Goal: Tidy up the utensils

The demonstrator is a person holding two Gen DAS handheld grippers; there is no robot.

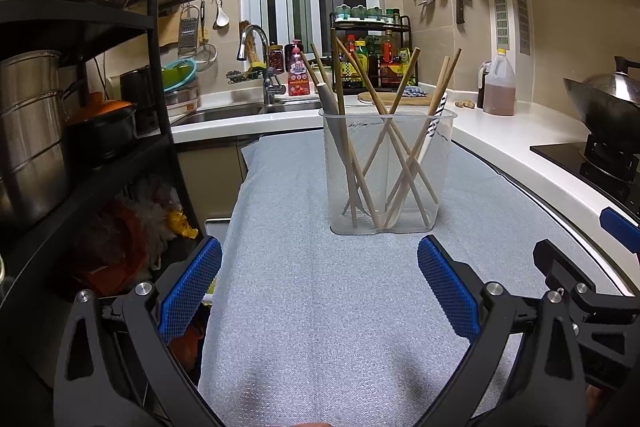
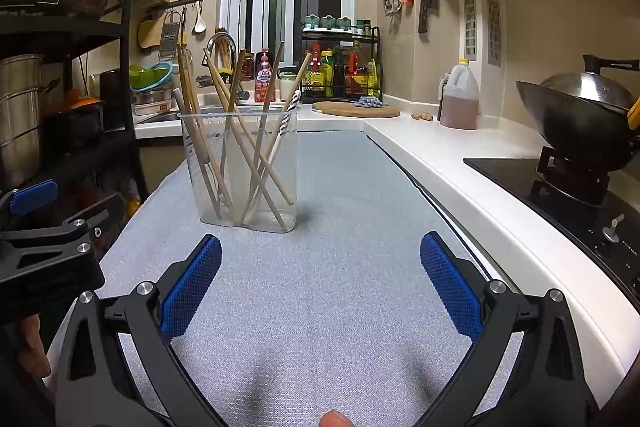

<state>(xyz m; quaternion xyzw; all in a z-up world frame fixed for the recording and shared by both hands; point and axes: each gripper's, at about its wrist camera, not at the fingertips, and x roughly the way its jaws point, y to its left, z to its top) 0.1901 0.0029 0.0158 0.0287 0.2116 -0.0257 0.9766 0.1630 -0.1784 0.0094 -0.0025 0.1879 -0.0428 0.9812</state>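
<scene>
standing on grey mat (image 1: 320,307): clear container (image 1: 386,179) holding chopsticks (image 1: 394,147), spoon (image 1: 334,123); left claw (image 1: 319,281), right claw (image 2: 320,279) spread, empty.

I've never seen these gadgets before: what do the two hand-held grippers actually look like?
Both look alike: the left gripper and right gripper each have two black skeletal plastic fingers with cut-outs, silver round bolts at the joints, and blue knobbly-textured pads. No cables or markings show.

One clear plastic container (image 1: 386,171) is seen, holding roughly eight wooden chopsticks (image 1: 362,131) and two spoons (image 1: 332,115); the exact chopstick count cannot be told. Two grippers are seen.
</scene>
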